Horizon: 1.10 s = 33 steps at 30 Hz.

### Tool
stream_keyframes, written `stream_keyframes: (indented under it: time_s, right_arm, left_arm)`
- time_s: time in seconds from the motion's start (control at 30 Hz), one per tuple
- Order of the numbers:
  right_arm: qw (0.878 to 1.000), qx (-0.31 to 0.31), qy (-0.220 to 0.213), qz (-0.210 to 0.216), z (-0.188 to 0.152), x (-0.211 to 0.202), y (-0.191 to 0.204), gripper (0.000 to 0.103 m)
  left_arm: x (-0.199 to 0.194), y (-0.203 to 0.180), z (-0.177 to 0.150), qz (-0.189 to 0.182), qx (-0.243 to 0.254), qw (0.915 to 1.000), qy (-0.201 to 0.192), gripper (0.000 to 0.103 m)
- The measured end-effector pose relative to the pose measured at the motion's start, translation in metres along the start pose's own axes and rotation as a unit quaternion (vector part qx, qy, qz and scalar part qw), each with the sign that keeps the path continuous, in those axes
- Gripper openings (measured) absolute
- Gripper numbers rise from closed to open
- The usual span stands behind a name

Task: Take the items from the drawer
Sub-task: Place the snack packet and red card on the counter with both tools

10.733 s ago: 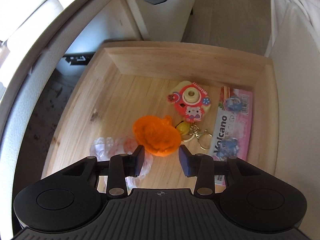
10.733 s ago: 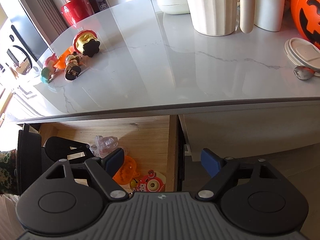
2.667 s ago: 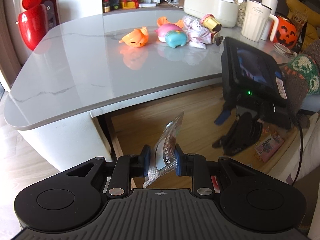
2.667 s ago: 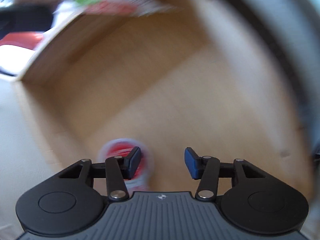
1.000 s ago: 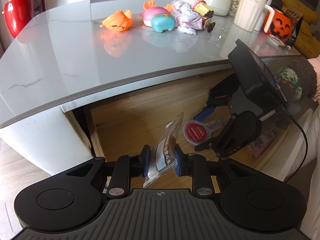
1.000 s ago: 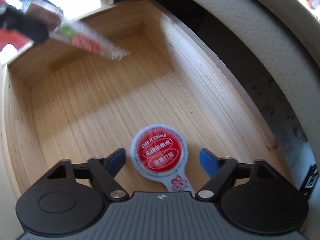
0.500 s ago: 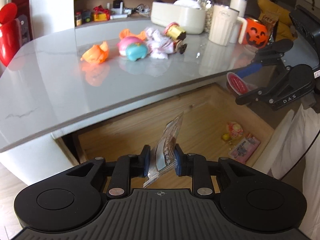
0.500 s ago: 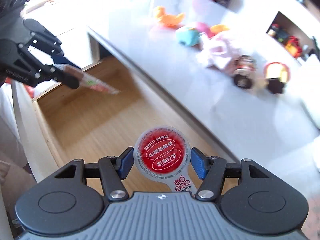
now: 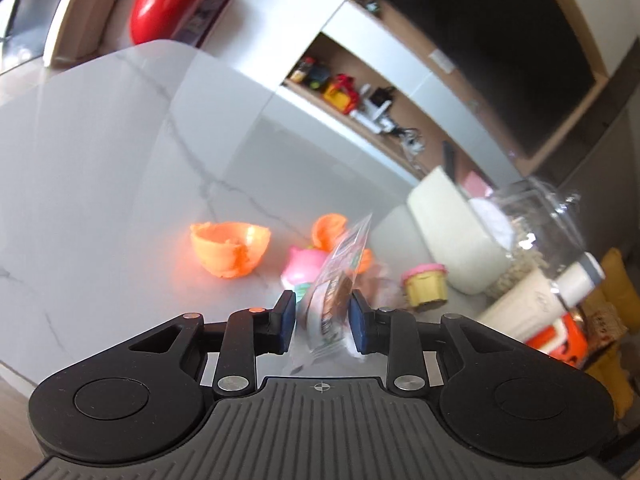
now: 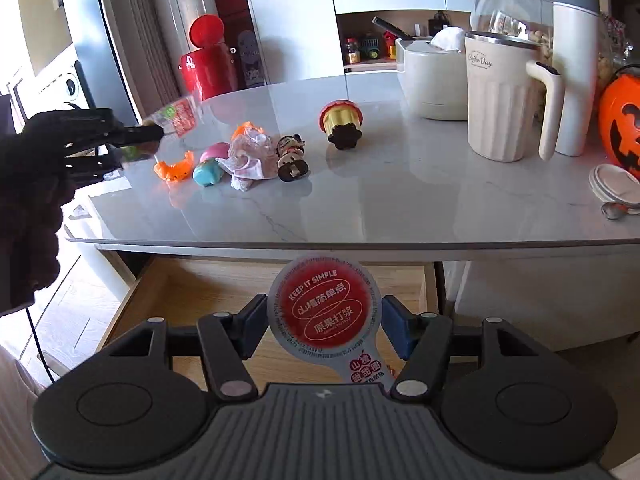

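My left gripper (image 9: 322, 316) hovers over the grey marble countertop (image 9: 120, 160) with a clear snack packet (image 9: 336, 280) upright between its blue pads. Its jaws are opening, and the blurred packet still sits against the pads. The right wrist view shows that gripper (image 10: 158, 134) at the counter's left end, the packet (image 10: 180, 118) sticking out of it. My right gripper (image 10: 324, 322) is shut on a round cup with a red foil lid (image 10: 324, 308). It hangs above the open wooden drawer (image 10: 160, 292), just in front of the counter edge.
Small toys lie together on the counter: an orange shell (image 9: 228, 248), a pink toy (image 9: 304, 272) and a yellow cup toy (image 10: 340, 124). A white mug (image 10: 500, 100), a glass jar (image 10: 516, 0) and an orange pumpkin bucket (image 10: 620, 120) stand at the right.
Both grippers rose out of the drawer with their items. The left one rolled and swung over the counter near the toys. The right one lifted to counter height, facing the countertop.
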State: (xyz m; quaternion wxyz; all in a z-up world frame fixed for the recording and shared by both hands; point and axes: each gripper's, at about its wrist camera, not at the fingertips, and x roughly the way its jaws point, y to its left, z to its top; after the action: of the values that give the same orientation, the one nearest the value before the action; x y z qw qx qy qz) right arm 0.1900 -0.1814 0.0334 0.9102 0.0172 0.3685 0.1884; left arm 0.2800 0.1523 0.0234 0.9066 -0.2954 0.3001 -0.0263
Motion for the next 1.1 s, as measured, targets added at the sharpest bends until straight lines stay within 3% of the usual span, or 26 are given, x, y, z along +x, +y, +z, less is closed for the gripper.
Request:
stream_keyframes:
  time_s: [0.1, 0.2, 0.27, 0.37, 0.43, 0.53, 0.63, 0.67, 0.7, 0.77, 0.87, 0.93, 0.97, 1.03, 1.1]
  right_arm:
    - [1.000, -0.012, -0.002, -0.005, 0.000, -0.012, 0.001, 0.061]
    - [0.999, -0.027, -0.007, -0.017, 0.004, -0.006, 0.000, 0.061]
    - [0.999, -0.024, 0.001, -0.022, 0.010, -0.004, -0.004, 0.061]
    - [1.000, -0.013, 0.015, -0.019, 0.025, 0.005, -0.007, 0.061]
    - [1.000, -0.013, 0.017, -0.019, 0.041, 0.010, -0.005, 0.061]
    - [1.000, -0.018, -0.004, -0.018, 0.078, 0.019, 0.006, 0.061]
    - [0.999, -0.015, -0.026, -0.018, 0.115, 0.036, 0.015, 0.061]
    - [0.999, -0.014, -0.025, -0.025, 0.125, 0.046, 0.017, 0.064]
    - [0.999, -0.012, -0.023, -0.041, 0.131, 0.054, 0.018, 0.074]
    - [0.998, -0.007, -0.021, -0.055, 0.133, 0.062, 0.020, 0.079]
    - [0.999, -0.008, -0.007, -0.036, 0.118, 0.059, 0.021, 0.082]
    - [0.999, -0.026, 0.000, -0.040, 0.103, 0.052, 0.024, 0.084]
    - [0.998, -0.037, 0.001, -0.044, 0.095, 0.047, 0.024, 0.084]
    - [0.998, -0.050, 0.004, -0.045, 0.080, 0.036, 0.021, 0.090]
    - [0.998, -0.053, 0.009, -0.043, 0.067, 0.024, 0.012, 0.100]
  left_arm:
    - [-0.007, 0.004, -0.002, 0.043, 0.015, 0.9975, -0.055, 0.032]
    - [-0.044, 0.003, -0.006, 0.025, 0.056, 0.9910, -0.119, 0.032]
    - [-0.065, -0.004, -0.013, 0.018, 0.119, 0.9821, -0.145, 0.032]
    - [-0.091, -0.011, -0.034, 0.009, 0.215, 0.9616, -0.170, 0.032]
    - [-0.092, -0.016, -0.040, 0.004, 0.218, 0.9629, -0.159, 0.032]
    - [-0.070, -0.019, -0.037, -0.006, 0.199, 0.9777, -0.066, 0.032]
    - [-0.063, -0.013, -0.038, 0.049, 0.193, 0.9788, -0.049, 0.031]
    - [-0.063, -0.013, -0.038, 0.076, 0.194, 0.9768, -0.052, 0.031]
    - [-0.066, -0.013, -0.037, 0.101, 0.192, 0.9747, -0.054, 0.030]
    - [-0.067, -0.015, -0.030, 0.122, 0.180, 0.9748, -0.051, 0.030]
    - [-0.070, -0.006, -0.026, 0.071, 0.134, 0.9878, -0.035, 0.030]
    - [-0.073, -0.002, -0.026, 0.037, 0.117, 0.9920, -0.029, 0.029]
    - [-0.076, -0.006, -0.030, 0.033, 0.135, 0.9895, -0.041, 0.030]
    - [-0.083, -0.020, -0.041, 0.032, 0.204, 0.9749, -0.084, 0.030]
    - [-0.084, -0.032, -0.056, -0.003, 0.259, 0.9617, -0.090, 0.030]
